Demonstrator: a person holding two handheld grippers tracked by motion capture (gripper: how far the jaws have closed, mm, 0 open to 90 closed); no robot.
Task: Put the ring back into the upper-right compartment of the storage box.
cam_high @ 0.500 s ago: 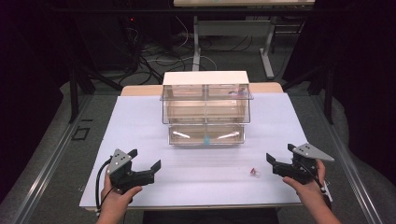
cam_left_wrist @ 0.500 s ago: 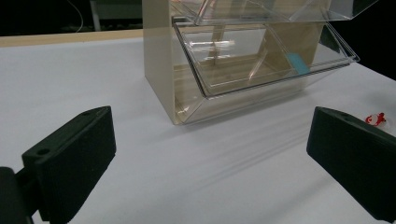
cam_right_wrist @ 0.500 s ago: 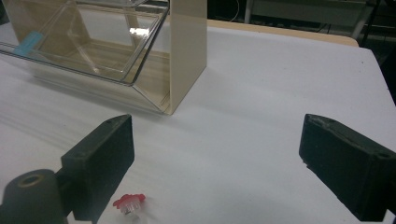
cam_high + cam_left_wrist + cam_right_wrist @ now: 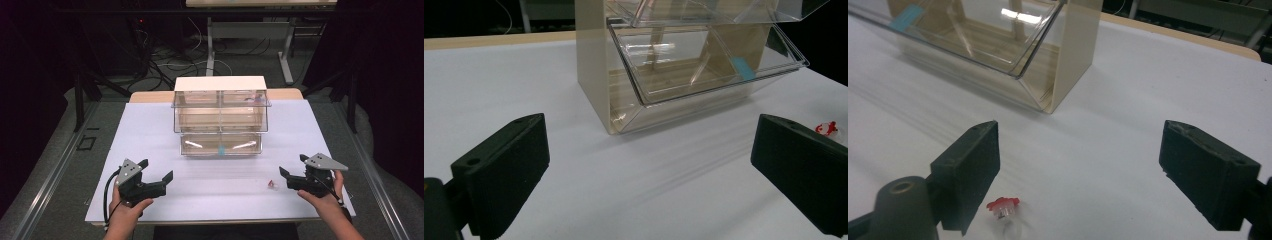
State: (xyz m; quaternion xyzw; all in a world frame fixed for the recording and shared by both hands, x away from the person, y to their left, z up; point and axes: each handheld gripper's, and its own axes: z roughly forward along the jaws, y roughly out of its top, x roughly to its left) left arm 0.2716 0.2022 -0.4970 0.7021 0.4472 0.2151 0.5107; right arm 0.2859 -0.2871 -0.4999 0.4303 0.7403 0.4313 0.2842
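The left gripper [image 4: 156,172] is matte black with blocky rectangular jaws and a grey three-cornered plate on top; a black cable loops at its 8 o'clock; the right gripper [image 4: 292,167] matches; bare forearms, no sleeves.

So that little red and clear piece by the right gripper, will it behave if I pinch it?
The red-topped piece looks tiny and probably very light, so a nudge from the right gripper may skid it across the smooth white tabletop. Its clear lower part looks rounded, so it might roll or squirt out of the jaws.
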